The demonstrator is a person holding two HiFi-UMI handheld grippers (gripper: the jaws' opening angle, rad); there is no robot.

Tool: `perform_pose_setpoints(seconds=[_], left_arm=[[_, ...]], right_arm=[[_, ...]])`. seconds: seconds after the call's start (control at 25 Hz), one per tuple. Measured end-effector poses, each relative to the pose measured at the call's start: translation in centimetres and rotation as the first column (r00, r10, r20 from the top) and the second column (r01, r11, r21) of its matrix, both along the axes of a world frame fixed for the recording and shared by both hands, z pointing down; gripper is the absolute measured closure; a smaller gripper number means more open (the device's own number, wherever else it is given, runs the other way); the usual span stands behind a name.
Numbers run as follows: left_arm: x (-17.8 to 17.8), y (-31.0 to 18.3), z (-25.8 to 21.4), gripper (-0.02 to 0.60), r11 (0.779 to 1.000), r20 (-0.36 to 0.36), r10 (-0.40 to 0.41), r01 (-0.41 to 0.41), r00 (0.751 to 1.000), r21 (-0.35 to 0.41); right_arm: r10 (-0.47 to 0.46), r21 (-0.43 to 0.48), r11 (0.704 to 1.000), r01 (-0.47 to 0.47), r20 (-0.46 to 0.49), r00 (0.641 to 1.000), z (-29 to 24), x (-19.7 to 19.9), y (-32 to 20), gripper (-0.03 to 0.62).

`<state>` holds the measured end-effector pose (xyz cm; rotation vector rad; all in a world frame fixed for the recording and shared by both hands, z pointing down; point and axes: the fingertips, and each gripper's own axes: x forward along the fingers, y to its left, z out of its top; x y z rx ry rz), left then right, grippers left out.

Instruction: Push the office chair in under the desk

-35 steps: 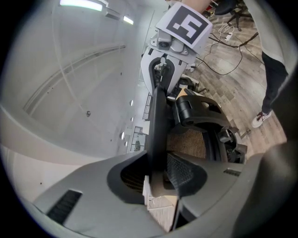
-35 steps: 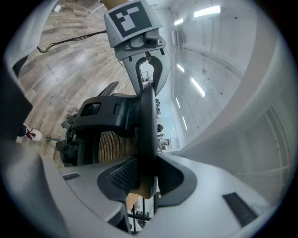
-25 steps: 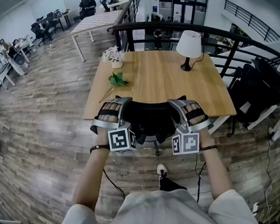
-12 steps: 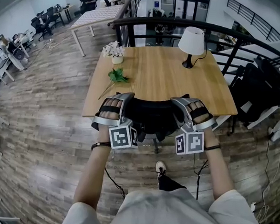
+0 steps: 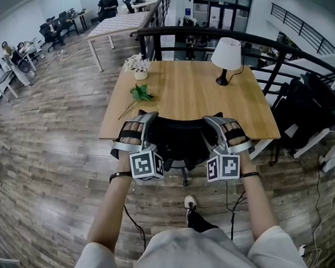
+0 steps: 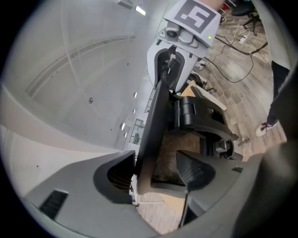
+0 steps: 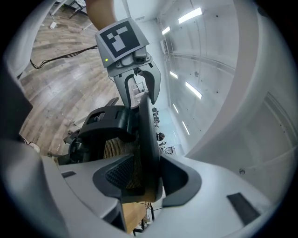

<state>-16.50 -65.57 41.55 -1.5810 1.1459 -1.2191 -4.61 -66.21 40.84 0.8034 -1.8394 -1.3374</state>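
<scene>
Head view: the office chair [image 5: 178, 141] stands at the near edge of the wooden counter [image 5: 193, 92], its black backrest against that edge and facing the person. The left hand-held gripper [image 5: 146, 122] sits at the backrest's left upper corner and the right hand-held gripper [image 5: 213, 124] at its right upper corner. Each is carried in a bare-armed hand, marker cube toward the camera.

Left gripper view: the jaws are opening, with the backrest's rim and mesh standing between them. The other hand-held gripper shows further along the same rim.

Right gripper view: the jaws are likewise opening, and the dark rim runs up between them, close to both pads.

On the counter, a white-shaded lamp [image 5: 226, 53] stands at the far right, a small pot of white flowers [image 5: 139, 67] at the far left corner, and a green sprig [image 5: 140, 93] lies near the left edge. A black railing [image 5: 220, 33] curves behind the counter, above the plank floor [image 5: 52, 151].
</scene>
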Motion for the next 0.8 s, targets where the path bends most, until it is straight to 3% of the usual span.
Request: perform_pose_setpoints(seconds=[0.24,0.44,0.68,0.8], left_arm=[[-0.3,2.8,0.1,0.272,1.000,-0.021,-0.009,0.009,1.000,-0.003],[-0.4,6.3,0.7,0.272,0.998,-0.187,-0.011,0.000,0.982,-0.060],[-1.6,10.7,2.3,0.272,0.992,-0.367,-0.042,-0.005,0.929,-0.124],[-2.1,12.8,2.9,0.272,0.988,-0.485,-0.059,-0.017,0.873,-0.151]], right_arm=[[0.043,-0.011,0.999,-0.042,0.063,0.997,-0.1,1.2,2.2,0.391],[0.075,-0.117,0.992,-0.056,0.171,0.982,0.5,2.6,5.3,0.391],[0.151,-0.256,0.964,-0.067,0.327,0.933,1.8,5.0,9.1,0.393],[0.211,-0.341,0.938,-0.062,0.421,0.882,2.6,6.3,10.8,0.393]])
